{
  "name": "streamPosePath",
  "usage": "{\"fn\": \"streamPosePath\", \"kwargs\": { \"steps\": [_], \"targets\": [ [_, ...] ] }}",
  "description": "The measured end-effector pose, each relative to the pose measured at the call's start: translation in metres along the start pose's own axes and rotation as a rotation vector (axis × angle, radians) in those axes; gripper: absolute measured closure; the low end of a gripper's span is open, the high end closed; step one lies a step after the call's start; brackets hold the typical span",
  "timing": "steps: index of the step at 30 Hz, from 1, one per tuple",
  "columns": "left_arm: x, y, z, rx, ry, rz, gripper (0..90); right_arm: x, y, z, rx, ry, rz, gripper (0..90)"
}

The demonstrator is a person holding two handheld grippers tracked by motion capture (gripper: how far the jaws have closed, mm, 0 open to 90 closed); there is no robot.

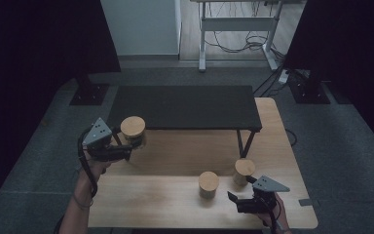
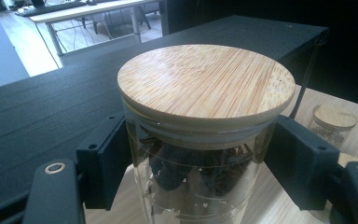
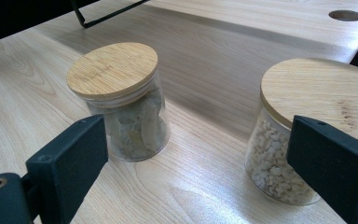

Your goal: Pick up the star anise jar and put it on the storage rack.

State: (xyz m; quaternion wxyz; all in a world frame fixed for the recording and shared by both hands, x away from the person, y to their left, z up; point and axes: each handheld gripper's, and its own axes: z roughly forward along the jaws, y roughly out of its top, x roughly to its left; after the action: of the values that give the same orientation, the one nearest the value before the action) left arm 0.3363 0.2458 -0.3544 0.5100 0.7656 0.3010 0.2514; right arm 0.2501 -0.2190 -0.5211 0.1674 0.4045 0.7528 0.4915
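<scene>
three lidded glass jars (image 1: pixel 133 130), one black shelf (image 1: pixel 185 107)

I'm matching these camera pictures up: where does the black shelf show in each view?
High view: the black shelf spans the middle, over the far half of the table.
Left gripper view: its dark top runs behind the held jar, from the left to the upper right.
Right gripper view: probably just its thin black leg, at the top left edge.
Shared landmark: the wooden table.

Lab/office recording bay: wooden table (image 1: pixel 175 195) on grey carpet; behind it, black curtains, cabled desk frame (image 1: pixel 238 29).
</scene>
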Motion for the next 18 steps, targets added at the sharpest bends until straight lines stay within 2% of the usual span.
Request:
{"fn": "streamPosePath", "kwargs": {
  "steps": [8, 18],
  "targets": [
    [0.004, 0.009, 0.000, 0.000, 0.003, 0.010, 25.8, 0.002, 0.000, 0.002, 0.008, 0.001, -0.013, 4.7],
    [0.013, 0.015, 0.001, 0.000, 0.014, 0.001, 25.8, 0.002, 0.000, 0.002, 0.009, 0.003, -0.017, 4.7]
  ]
}}
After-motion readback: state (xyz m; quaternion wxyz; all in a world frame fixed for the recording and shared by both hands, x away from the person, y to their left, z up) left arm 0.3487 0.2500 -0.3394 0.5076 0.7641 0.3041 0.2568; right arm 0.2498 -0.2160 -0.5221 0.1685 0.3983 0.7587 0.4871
